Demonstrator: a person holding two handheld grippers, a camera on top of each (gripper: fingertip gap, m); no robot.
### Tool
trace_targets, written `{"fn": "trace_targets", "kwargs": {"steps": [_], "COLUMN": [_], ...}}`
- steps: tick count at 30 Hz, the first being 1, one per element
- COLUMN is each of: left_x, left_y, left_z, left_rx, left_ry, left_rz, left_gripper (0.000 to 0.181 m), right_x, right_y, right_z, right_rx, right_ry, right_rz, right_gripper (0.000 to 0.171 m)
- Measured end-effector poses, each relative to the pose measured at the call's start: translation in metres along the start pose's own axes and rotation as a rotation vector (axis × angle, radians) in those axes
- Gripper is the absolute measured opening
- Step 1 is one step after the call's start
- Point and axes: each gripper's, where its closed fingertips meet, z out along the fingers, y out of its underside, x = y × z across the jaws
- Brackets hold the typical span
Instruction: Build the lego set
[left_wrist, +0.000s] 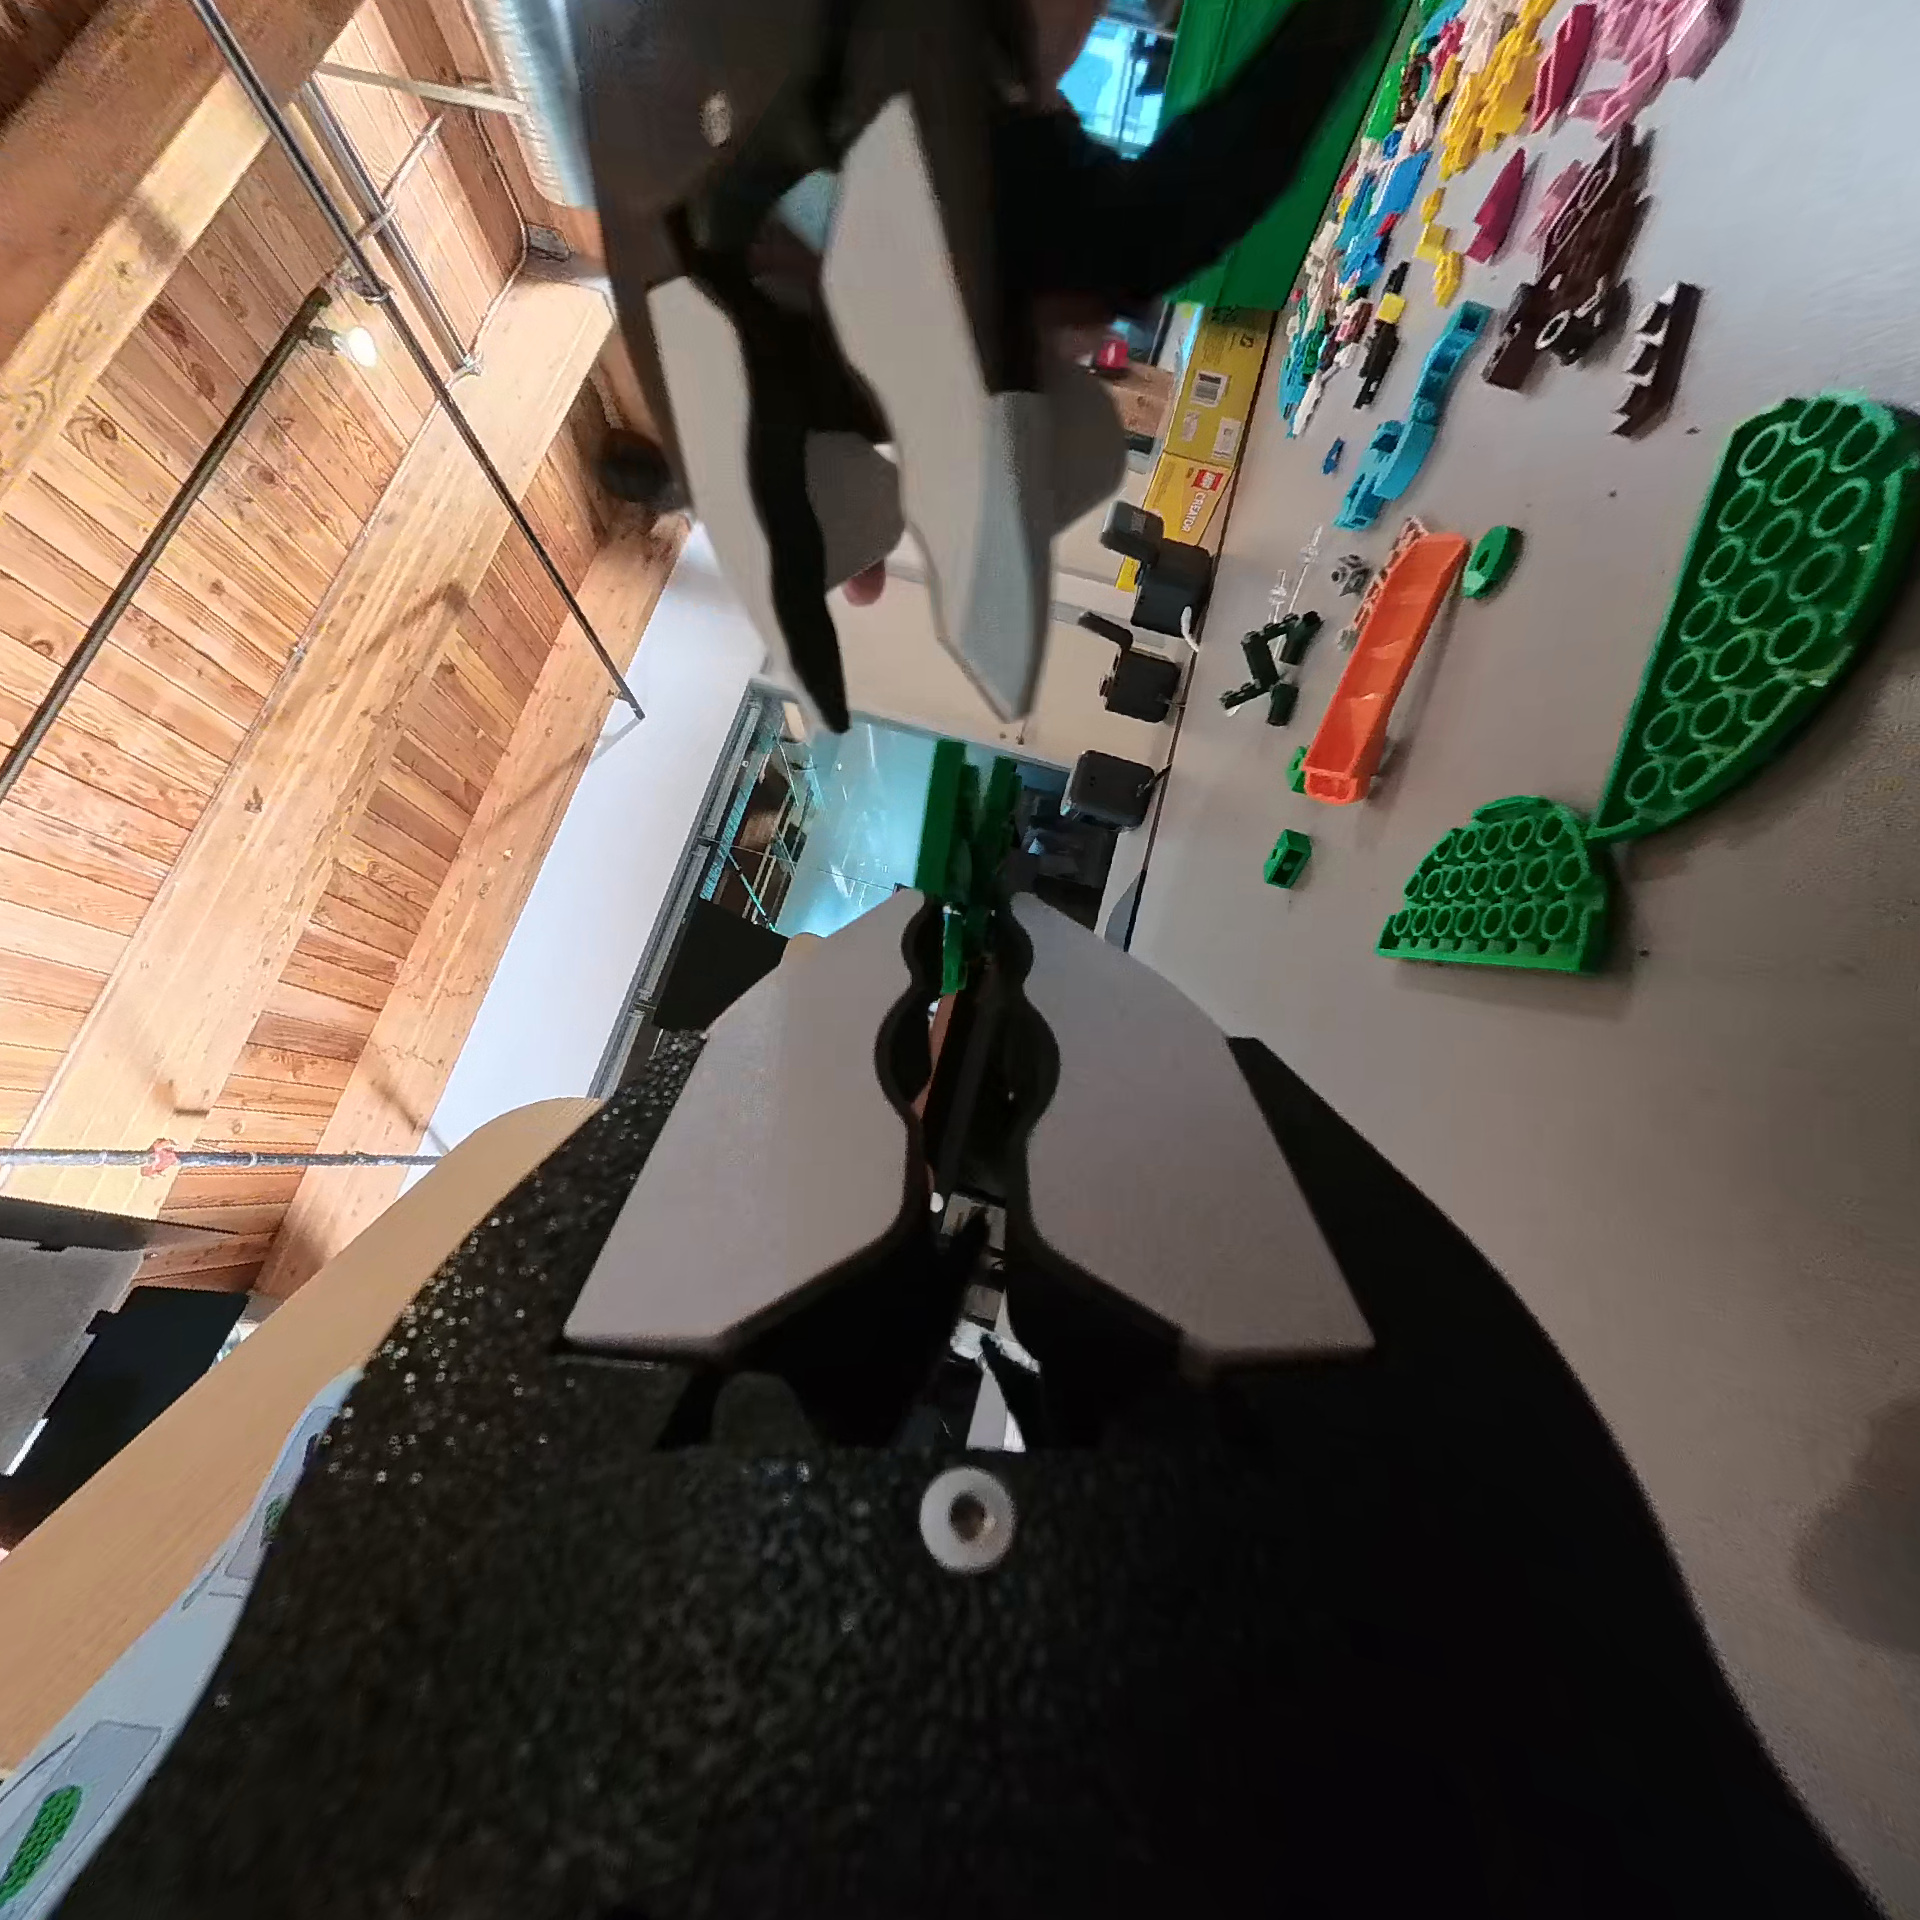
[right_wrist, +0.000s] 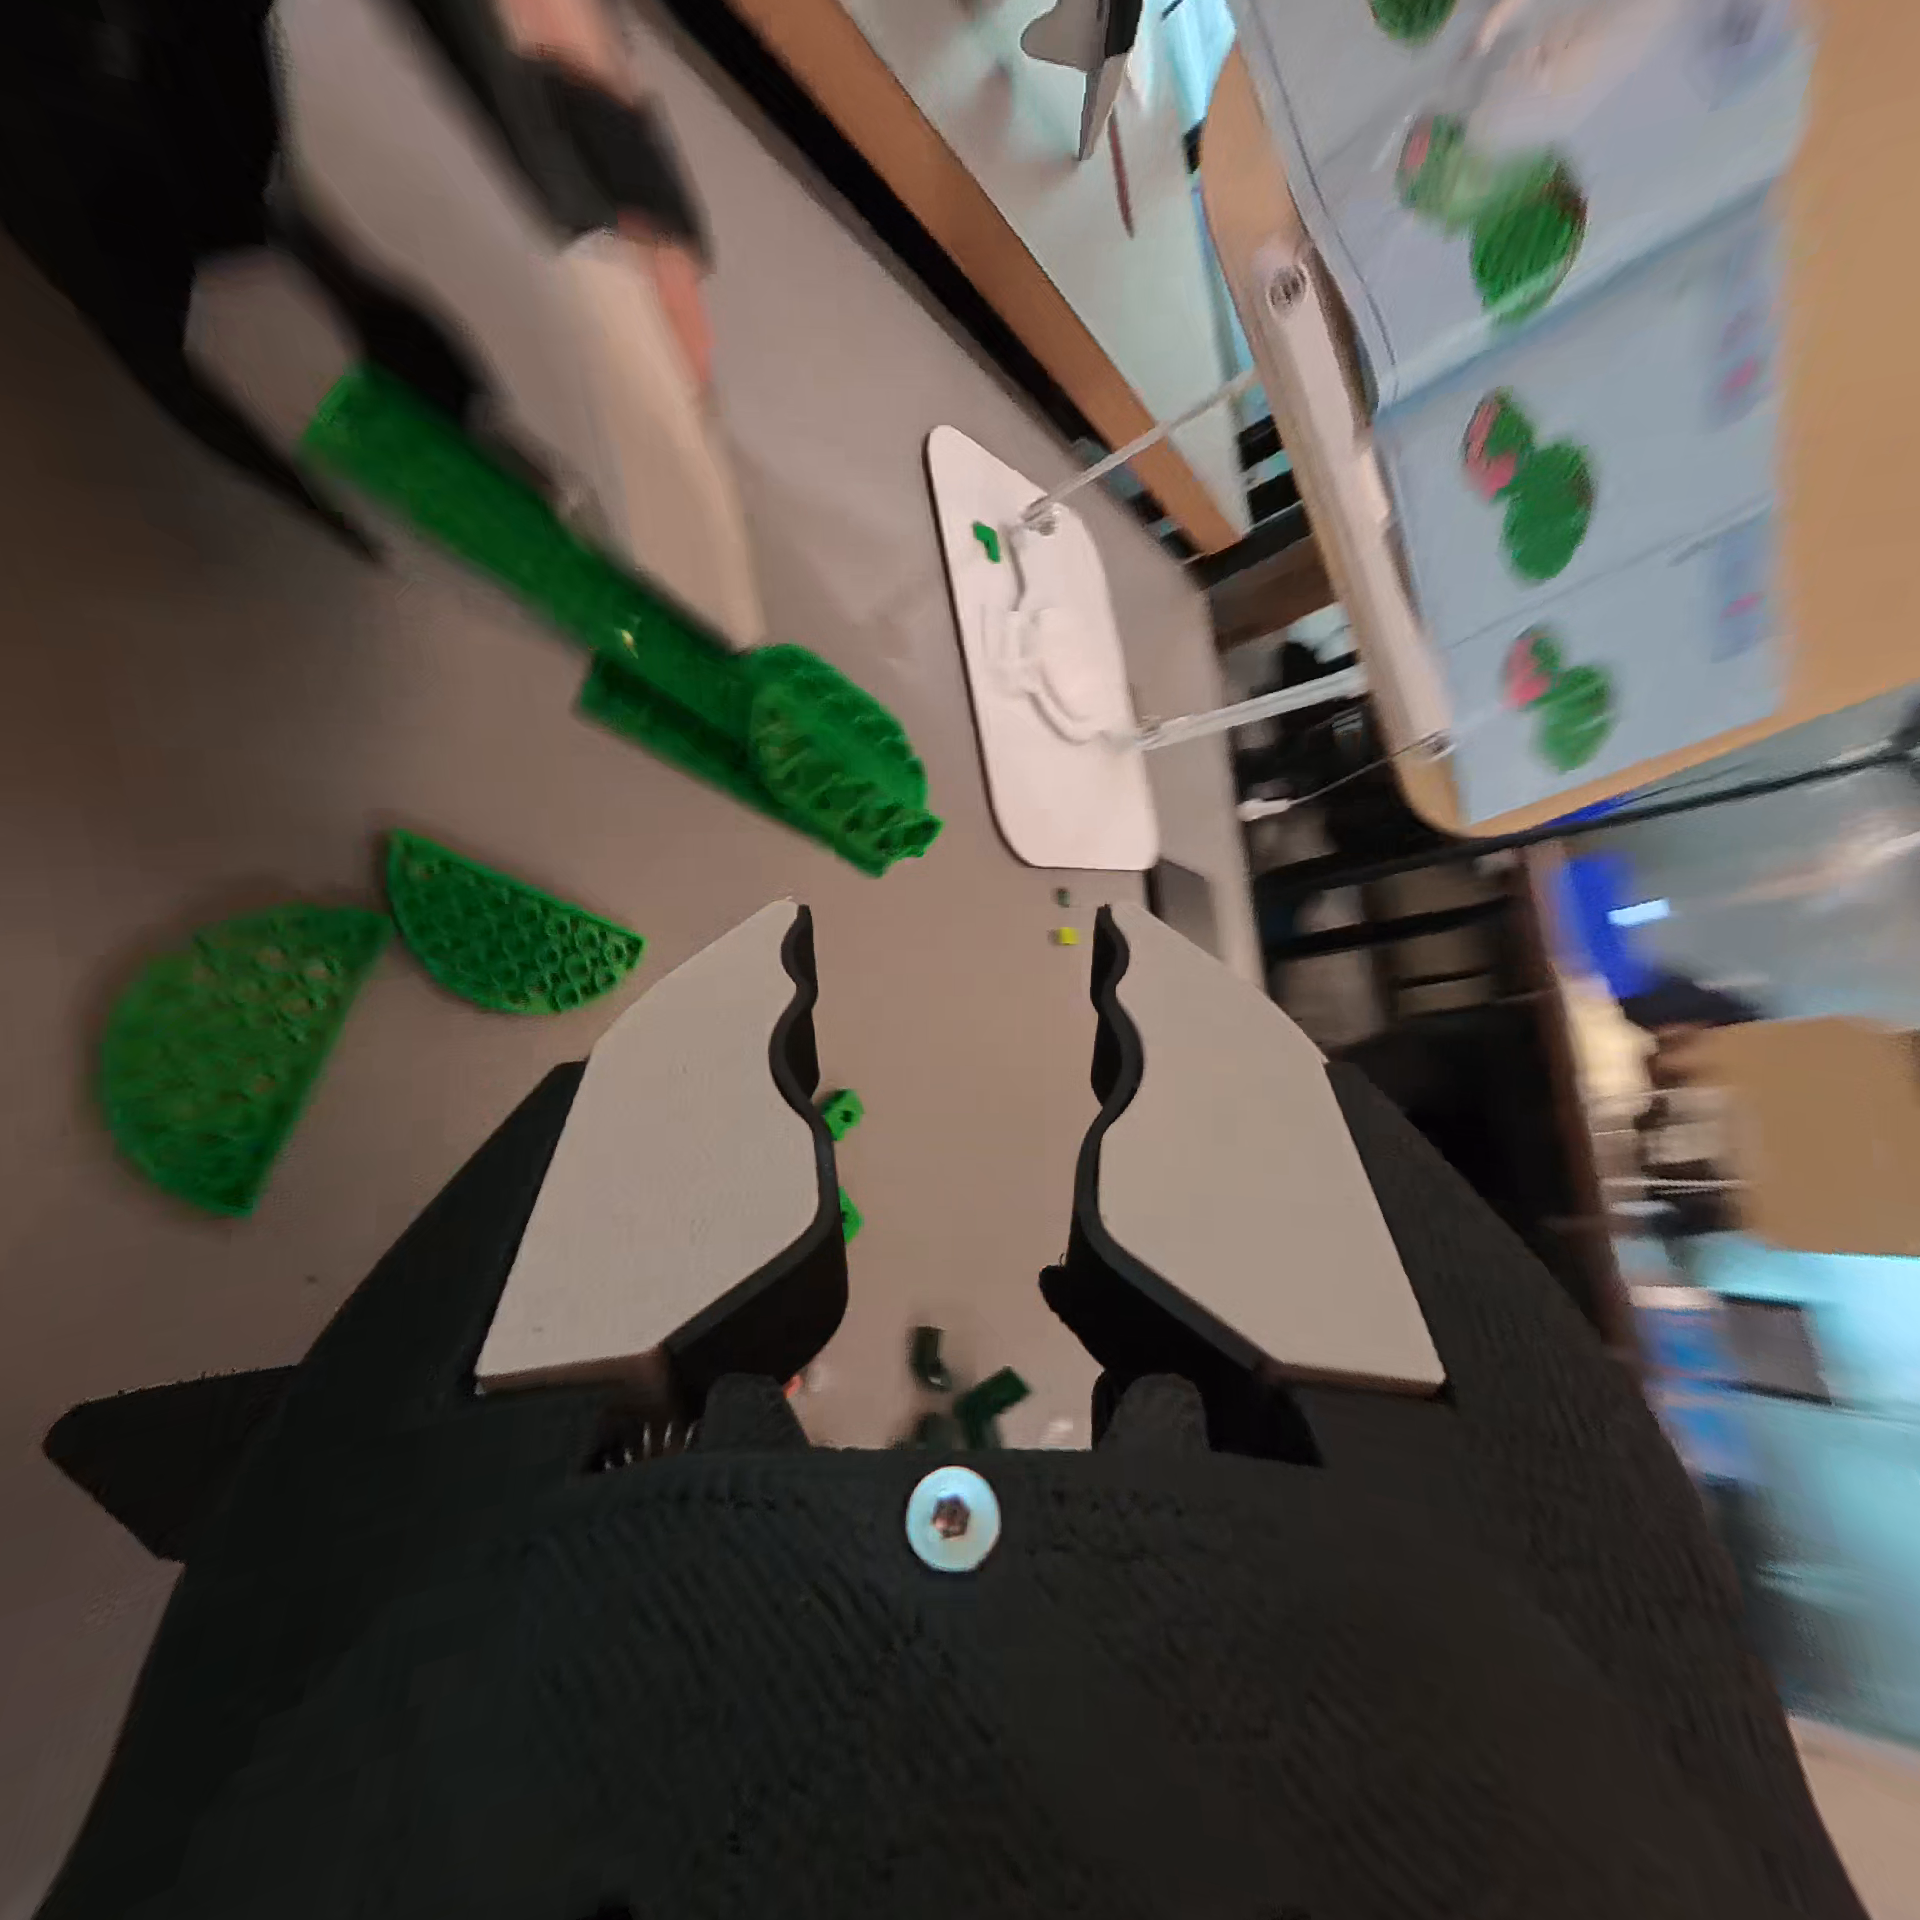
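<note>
My left gripper (left_wrist: 966, 914) is shut on a green plate assembly (left_wrist: 961, 821), seen edge-on and held up off the grey table (left_wrist: 1558, 1247). In the right wrist view this assembly is a long green plate (right_wrist: 540, 561) with a rounded plate (right_wrist: 831, 748) at its end, and the blurred left gripper (right_wrist: 270, 332) holds its far end. My right gripper (right_wrist: 951, 925) is open and empty. In the left wrist view it (left_wrist: 920, 707) hangs just above the held assembly, apart from it.
Two green half-round plates (left_wrist: 1496, 894) (left_wrist: 1766, 623) lie on the table, also in the right wrist view (right_wrist: 218, 1049) (right_wrist: 509, 935). An orange piece (left_wrist: 1382, 665), a blue piece (left_wrist: 1413, 436) and a pile of coloured bricks (left_wrist: 1507, 156) lie beyond. A white stand (right_wrist: 1049, 665) holds the instruction booklet (right_wrist: 1558, 416).
</note>
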Motion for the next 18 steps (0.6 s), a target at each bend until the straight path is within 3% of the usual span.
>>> {"fn": "trace_targets", "kwargs": {"steps": [6, 9, 18], "left_x": [0.001, 0.002, 0.008], "left_y": [0.0, -0.001, -0.008], "left_z": [0.0, 0.0, -0.001], "left_rx": [0.004, 0.01, 0.048], "left_ry": [0.011, 0.019, 0.053], "left_rz": [-0.026, -0.035, -0.04], "left_gripper": [0.009, 0.009, 0.009], "right_x": [-0.021, -0.019, -0.03], "right_y": [-0.009, -0.018, -0.016], "right_z": [0.009, 0.012, 0.025], "right_rx": [0.039, 0.06, 0.056], "right_ry": [0.264, 0.362, 0.325], "right_rz": [-0.338, -0.466, -0.489], "right_gripper": [0.046, 0.035, 0.025]}}
